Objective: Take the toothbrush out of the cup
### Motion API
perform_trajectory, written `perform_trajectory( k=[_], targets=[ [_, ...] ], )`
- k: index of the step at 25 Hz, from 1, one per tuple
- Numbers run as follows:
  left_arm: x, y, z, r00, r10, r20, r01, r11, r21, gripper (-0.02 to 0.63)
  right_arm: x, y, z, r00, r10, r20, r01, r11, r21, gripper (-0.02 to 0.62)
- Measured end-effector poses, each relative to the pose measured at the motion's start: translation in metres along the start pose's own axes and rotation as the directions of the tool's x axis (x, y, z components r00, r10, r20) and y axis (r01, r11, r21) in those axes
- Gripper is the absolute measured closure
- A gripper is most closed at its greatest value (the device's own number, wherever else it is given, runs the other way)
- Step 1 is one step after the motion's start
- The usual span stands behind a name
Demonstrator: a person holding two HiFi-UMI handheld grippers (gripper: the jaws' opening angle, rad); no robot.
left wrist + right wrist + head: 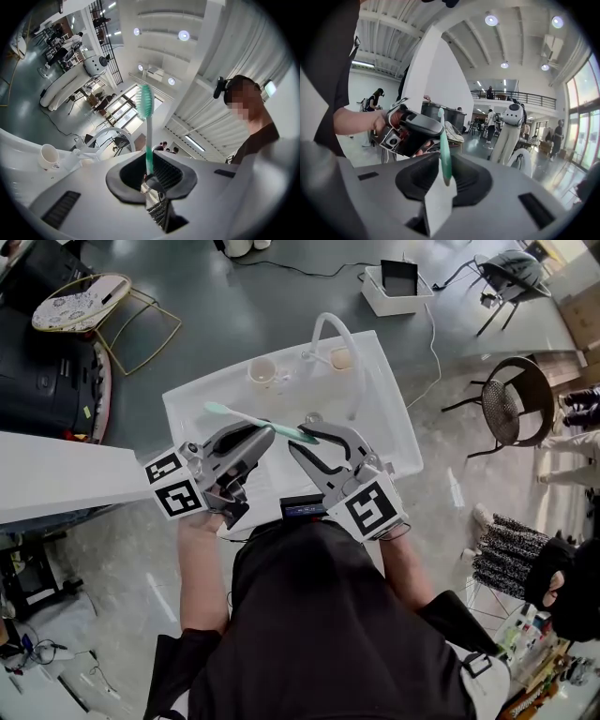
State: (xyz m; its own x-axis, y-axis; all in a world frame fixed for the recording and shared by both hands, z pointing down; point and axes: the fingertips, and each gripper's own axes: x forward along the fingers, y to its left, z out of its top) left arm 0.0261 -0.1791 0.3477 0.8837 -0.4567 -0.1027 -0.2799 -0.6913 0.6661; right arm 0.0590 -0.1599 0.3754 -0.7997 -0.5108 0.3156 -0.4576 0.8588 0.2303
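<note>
A mint-green toothbrush (248, 418) lies level in the air above the white counter (389, 427), its bristle head pointing left. My left gripper (265, 435) is shut on the handle; in the left gripper view the toothbrush (148, 136) rises straight out of the left gripper (149, 176). My right gripper (300, 440) faces it from the right with its jaws apart, and the handle's end (444, 150) sits between them in the right gripper (443, 176). A cream cup (262, 371) stands behind on the counter, also seen as the cup (48, 155) low on the left.
A second small cup (342, 359) and a white arched tap (328, 329) stand at the counter's back. A white shelf (56, 474) juts in from the left. A round chair (511, 409) and a white box (398, 287) stand on the floor to the right.
</note>
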Motion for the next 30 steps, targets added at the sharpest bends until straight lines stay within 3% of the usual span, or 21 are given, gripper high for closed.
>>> perform_trajectory(
  k=[1, 4, 6, 7, 8, 10, 12, 14, 18, 20, 21, 22, 23, 28, 30],
  targets=[
    [0.0, 0.0, 0.0, 1.0, -0.003, 0.002, 0.003, 1.0, -0.003, 0.557, 0.0, 0.0, 0.0, 1.0, -0.002, 0.004, 0.002, 1.0, -0.005, 0.526],
    [0.001, -0.004, 0.002, 1.0, -0.02, 0.015, 0.02, 1.0, 0.014, 0.555, -0.001, 0.002, 0.003, 0.998, 0.034, 0.059, -0.038, 0.997, 0.066, 0.532],
    [0.001, -0.01, 0.004, 0.998, -0.053, 0.042, 0.052, 0.998, 0.037, 0.555, -0.003, 0.005, 0.008, 0.987, 0.092, 0.133, -0.121, 0.967, 0.225, 0.534],
    [0.001, -0.012, 0.006, 0.995, -0.075, 0.059, 0.072, 0.996, 0.046, 0.555, -0.004, 0.007, 0.009, 0.976, 0.135, 0.17, -0.184, 0.931, 0.316, 0.535],
    [0.001, -0.015, 0.008, 0.992, -0.097, 0.076, 0.093, 0.994, 0.053, 0.554, -0.006, 0.009, 0.009, 0.96, 0.185, 0.209, -0.256, 0.881, 0.398, 0.534],
    [0.001, -0.02, 0.01, 0.985, -0.143, 0.096, 0.137, 0.989, 0.062, 0.551, -0.01, 0.013, 0.012, 0.912, 0.277, 0.304, -0.403, 0.747, 0.529, 0.535],
    [0.002, -0.025, 0.008, 0.977, -0.188, 0.098, 0.182, 0.981, 0.07, 0.537, -0.014, 0.016, 0.016, 0.854, 0.33, 0.402, -0.519, 0.6, 0.609, 0.535],
    [0.004, -0.031, 0.005, 0.968, -0.234, 0.09, 0.227, 0.971, 0.078, 0.529, -0.018, 0.017, 0.018, 0.805, 0.356, 0.475, -0.594, 0.474, 0.65, 0.535],
    [0.006, -0.043, 0.004, 0.944, -0.314, 0.102, 0.305, 0.948, 0.094, 0.529, -0.023, 0.024, 0.023, 0.717, 0.381, 0.584, -0.69, 0.272, 0.671, 0.535],
    [0.007, -0.047, 0.006, 0.937, -0.335, 0.104, 0.325, 0.94, 0.102, 0.533, -0.027, 0.025, 0.026, 0.679, 0.378, 0.63, -0.725, 0.205, 0.658, 0.535],
    [0.008, -0.048, 0.006, 0.935, -0.34, 0.105, 0.33, 0.938, 0.103, 0.545, -0.028, 0.025, 0.027, 0.671, 0.369, 0.643, -0.733, 0.197, 0.652, 0.534],
    [0.009, -0.049, 0.007, 0.936, -0.337, 0.106, 0.327, 0.94, 0.1, 0.548, -0.029, 0.023, 0.028, 0.676, 0.358, 0.645, -0.731, 0.211, 0.649, 0.534],
    [0.01, -0.047, 0.008, 0.94, -0.325, 0.107, 0.316, 0.944, 0.093, 0.552, -0.028, 0.02, 0.028, 0.692, 0.345, 0.634, -0.719, 0.251, 0.648, 0.534],
    [0.016, -0.026, 0.004, 0.983, -0.165, 0.082, 0.165, 0.986, -0.001, 0.56, -0.019, 0.01, 0.02, 0.836, 0.285, 0.469, -0.54, 0.581, 0.609, 0.529],
    [0.018, -0.02, -0.002, 0.992, -0.111, 0.05, 0.113, 0.993, -0.023, 0.56, -0.017, 0.009, 0.016, 0.874, 0.267, 0.405, -0.471, 0.667, 0.577, 0.529]
  ],
)
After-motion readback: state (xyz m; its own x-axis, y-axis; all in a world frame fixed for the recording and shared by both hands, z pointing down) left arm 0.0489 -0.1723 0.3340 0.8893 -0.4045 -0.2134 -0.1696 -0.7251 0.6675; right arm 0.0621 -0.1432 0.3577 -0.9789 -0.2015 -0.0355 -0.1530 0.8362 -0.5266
